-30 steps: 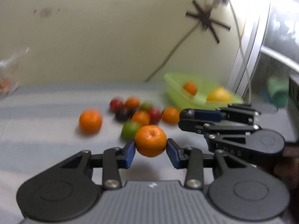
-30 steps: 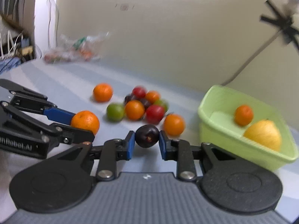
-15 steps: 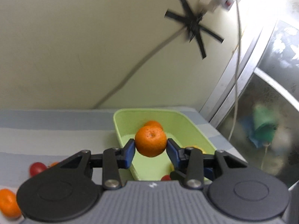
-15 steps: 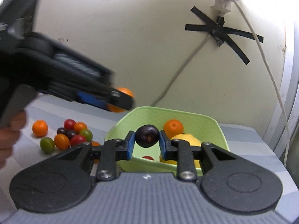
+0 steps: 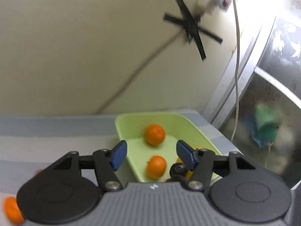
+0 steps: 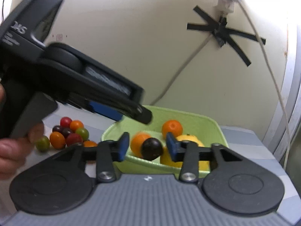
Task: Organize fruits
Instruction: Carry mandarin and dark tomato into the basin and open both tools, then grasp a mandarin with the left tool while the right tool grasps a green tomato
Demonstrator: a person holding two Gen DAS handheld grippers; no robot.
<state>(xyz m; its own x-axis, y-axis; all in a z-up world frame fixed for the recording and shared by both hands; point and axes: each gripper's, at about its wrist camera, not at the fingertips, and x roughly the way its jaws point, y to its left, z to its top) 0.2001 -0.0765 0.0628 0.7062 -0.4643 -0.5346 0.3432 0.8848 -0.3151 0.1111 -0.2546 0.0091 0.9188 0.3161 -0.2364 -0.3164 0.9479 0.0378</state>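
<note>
A light green basin (image 5: 169, 119) stands on the striped cloth by the wall. My left gripper (image 5: 152, 155) hovers over its near left rim, jaws opening, nothing between the blue pads. A blurred orange (image 5: 156, 166) lies below them in the basin, with a second orange (image 5: 154, 134) farther back. My right gripper (image 6: 147, 148) is at the basin's (image 6: 205, 124) near rim, jaws opening. A dark plum (image 6: 152, 148) sits loose between its pads, touching neither. A lemon (image 6: 188, 139) and two oranges (image 6: 172, 129) lie in the basin.
A pile of small red, orange, green and dark fruits (image 6: 65, 135) lies on the cloth left of the basin. A hand (image 6: 11, 150) holds the left gripper (image 6: 135, 113), which crosses above the basin's left rim. A taped cable (image 6: 222, 32) runs down the wall.
Both grippers carried their fruit from the pile to the basin, then opened. The orange dropped out of the left gripper into the basin. The plum has come free of the right pads.
</note>
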